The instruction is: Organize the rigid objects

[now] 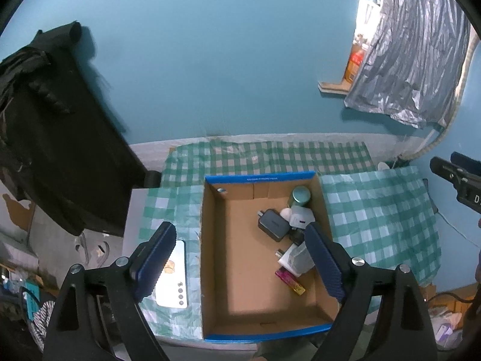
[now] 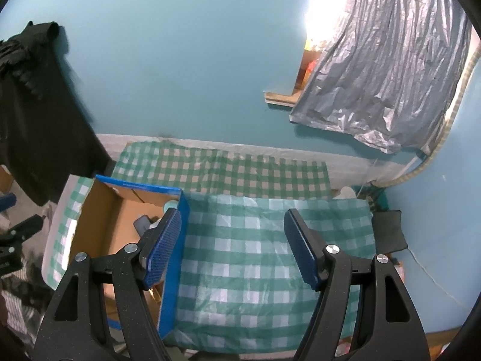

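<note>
Teal wall behind, green-and-white checked cloth [image 1: 375, 210] over the tabletop, w/ an open cardboard box [image 1: 210, 240] sitting on it, blue-edged, plain brown inside. Your left hand-held gripper [image 1: 240, 258] hangs above the box, fingers wide apart and holding nothing; your right hand-held gripper [image 2: 233, 246] is also spread apart and empty, over bare cloth to the right of the box. Most rigid stuff is already inside, bunched toward the box's right wall: a dark grey charger block [image 1: 273, 225], a white adapter [image 1: 301, 216], a teal-lidded round jar [image 1: 299, 196], a white plug [image 1: 293, 258] and a small pink-yellow packet [image 1: 290, 280]. What looks left is the phone [image 1: 173, 276], lying flat on the cloth just left of the box, pale glossy back up, camera lenses in a row near the edge nearest you; your left finger partly covers it. Probably next: shift the left gripper over it and come down. It's thin, smooth and flat, so slippery, w/ little height to bite on. Best bet is to pinch across the narrow width, pads square on the long edges, and press into the cloth a bit so the ribbed blue pads get under the rim. Cloth looks thin and crinkly, so it may bunch up; go slow. Drop it in the free left half of the box.
</note>
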